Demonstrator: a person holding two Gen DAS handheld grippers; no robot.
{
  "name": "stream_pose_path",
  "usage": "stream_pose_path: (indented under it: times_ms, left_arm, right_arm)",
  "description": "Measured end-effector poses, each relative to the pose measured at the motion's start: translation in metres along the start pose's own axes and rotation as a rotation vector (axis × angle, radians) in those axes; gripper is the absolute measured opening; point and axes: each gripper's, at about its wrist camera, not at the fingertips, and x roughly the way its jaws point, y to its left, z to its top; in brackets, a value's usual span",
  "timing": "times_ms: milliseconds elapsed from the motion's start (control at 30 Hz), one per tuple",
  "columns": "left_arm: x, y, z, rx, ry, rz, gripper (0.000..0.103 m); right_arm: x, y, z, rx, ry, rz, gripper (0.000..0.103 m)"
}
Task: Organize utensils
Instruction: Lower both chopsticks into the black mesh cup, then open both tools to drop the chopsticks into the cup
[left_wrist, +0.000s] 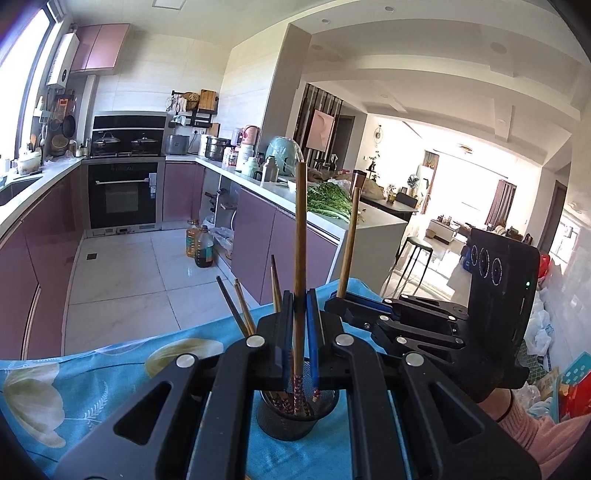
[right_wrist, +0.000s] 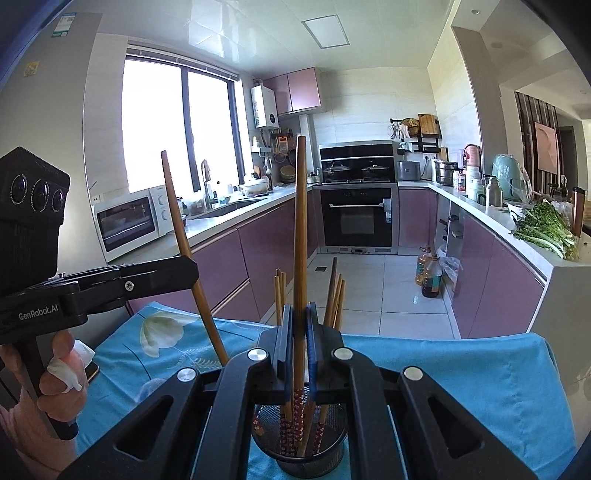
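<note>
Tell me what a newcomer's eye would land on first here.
Two black claws, left and right, each shut on one upright chopstick over a mesh cup of more chopsticks. The cup stands on a blue flowered cloth, with a pink-cabineted kitchen behind.

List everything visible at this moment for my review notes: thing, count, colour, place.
held chopsticks: two, brown wood, one upright in each gripper
mesh holder: one, black, on the cloth below the grippers
loose chopsticks: several, brown with red patterned ends, standing in the holder
tablecloth: one, blue with pale flowers, covering the table
oven: one, black, far kitchen wall
microwave: one, white, counter under the window
greens: one bunch, green, right counter
oil bottles: two, amber, on the floor
left gripper: black, shut on a chopstick
right gripper: black, shut on a chopstick
hand: one, gripping the left handle
</note>
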Motion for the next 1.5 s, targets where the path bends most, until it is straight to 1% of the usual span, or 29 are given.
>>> stream_pose_path:
  times_ms: [267,400,800,1000,1333,1400,1467,1500]
  left_arm:
    - [0.015,-0.013,-0.009,0.024,0.074,0.006,0.008]
    - [0.02,-0.015,-0.012,0.037,0.11,-0.001,0.008]
    - [0.05,-0.009,-0.028,0.033,0.224,-0.009,0.008]
    - [0.064,0.002,-0.034,0.013,0.254,0.014,0.008]
    - [0.082,0.019,-0.038,-0.026,0.273,0.035,0.009]
    - [0.083,0.02,-0.04,-0.026,0.268,0.041,0.018]
    - [0.082,0.019,-0.041,-0.024,0.262,0.051,0.021]
    - [0.081,0.019,-0.041,-0.02,0.258,0.055,0.021]
  right_arm:
    - [0.015,-0.005,-0.011,0.01,0.047,-0.013,0.006]
    - [0.015,-0.008,-0.015,0.013,0.067,-0.01,0.006]
    - [0.027,-0.016,-0.031,0.032,0.15,-0.003,0.006]
    - [0.036,-0.017,-0.037,0.05,0.181,-0.002,0.006]
    - [0.041,-0.024,-0.038,0.083,0.182,-0.003,0.007]
    - [0.041,-0.025,-0.039,0.084,0.181,-0.003,0.007]
    - [0.04,-0.024,-0.039,0.087,0.181,-0.002,0.007]
    - [0.039,-0.023,-0.039,0.086,0.179,0.0,0.009]
